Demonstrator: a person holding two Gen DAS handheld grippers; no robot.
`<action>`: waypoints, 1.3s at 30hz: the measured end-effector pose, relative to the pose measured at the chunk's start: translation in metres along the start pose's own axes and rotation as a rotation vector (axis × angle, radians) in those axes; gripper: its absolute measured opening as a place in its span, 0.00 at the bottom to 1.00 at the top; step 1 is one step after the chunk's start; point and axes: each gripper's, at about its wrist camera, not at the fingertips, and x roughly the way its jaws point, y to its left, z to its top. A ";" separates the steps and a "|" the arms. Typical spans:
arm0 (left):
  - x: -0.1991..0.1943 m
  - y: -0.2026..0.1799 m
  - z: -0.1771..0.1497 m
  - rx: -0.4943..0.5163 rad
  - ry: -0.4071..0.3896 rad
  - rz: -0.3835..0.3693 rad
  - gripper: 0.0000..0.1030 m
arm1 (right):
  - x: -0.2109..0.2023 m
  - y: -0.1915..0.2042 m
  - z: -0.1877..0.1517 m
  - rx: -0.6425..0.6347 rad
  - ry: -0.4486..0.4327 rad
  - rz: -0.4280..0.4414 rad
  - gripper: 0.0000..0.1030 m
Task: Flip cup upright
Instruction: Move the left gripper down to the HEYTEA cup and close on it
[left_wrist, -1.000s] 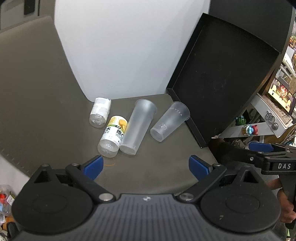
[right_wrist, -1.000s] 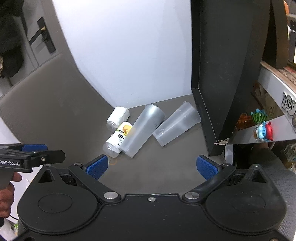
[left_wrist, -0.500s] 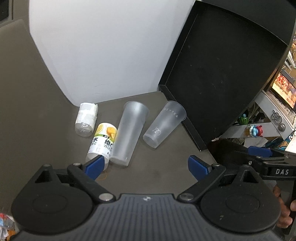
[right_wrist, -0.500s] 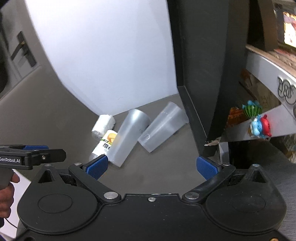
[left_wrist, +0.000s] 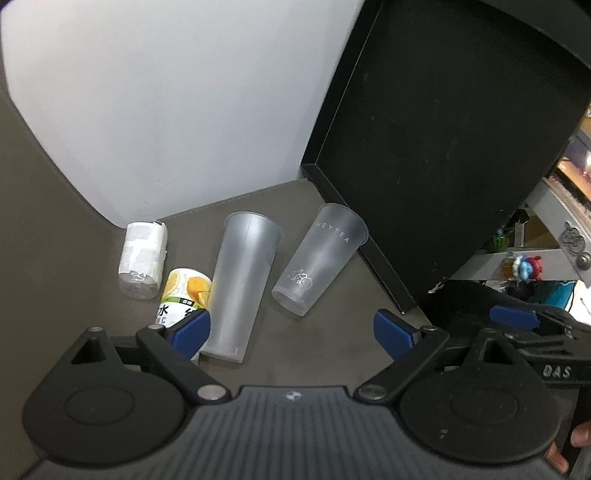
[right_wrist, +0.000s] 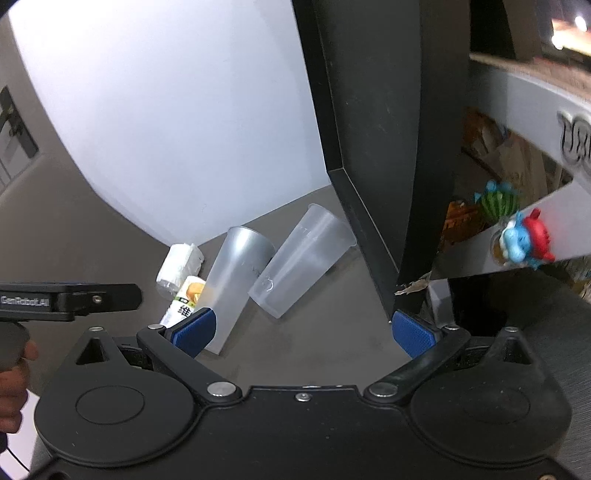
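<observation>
Two frosted clear plastic cups lie on their sides on the dark grey table. The taller cup (left_wrist: 242, 284) (right_wrist: 232, 284) lies left, its mouth toward the wall. The shorter "HEYTEA" cup (left_wrist: 319, 264) (right_wrist: 301, 258) lies right of it, next to the black tray. My left gripper (left_wrist: 291, 330) is open and empty, just short of both cups. My right gripper (right_wrist: 303, 328) is open and empty, also just short of them.
A yellow-labelled bottle (left_wrist: 183, 297) (right_wrist: 184, 299) and a white-wrapped bottle (left_wrist: 142, 260) (right_wrist: 177, 267) lie left of the tall cup. A large black tray (left_wrist: 436, 147) (right_wrist: 373, 147) leans upright at the right. A white wall stands behind. The table edge and cluttered shelves lie right.
Both grippers have moved forward toward the cups, which now look larger and closer. The jaws stay open. The cups and bottles have not moved.
</observation>
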 end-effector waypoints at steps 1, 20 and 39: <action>0.004 0.000 0.002 -0.003 0.005 0.006 0.93 | 0.003 -0.003 -0.001 0.018 0.003 0.008 1.00; 0.097 -0.005 0.033 0.094 0.079 -0.021 0.92 | 0.034 -0.035 -0.004 0.154 0.000 0.050 1.00; 0.188 -0.026 0.042 0.206 0.169 -0.101 0.81 | 0.054 -0.041 -0.004 0.174 0.026 -0.046 1.00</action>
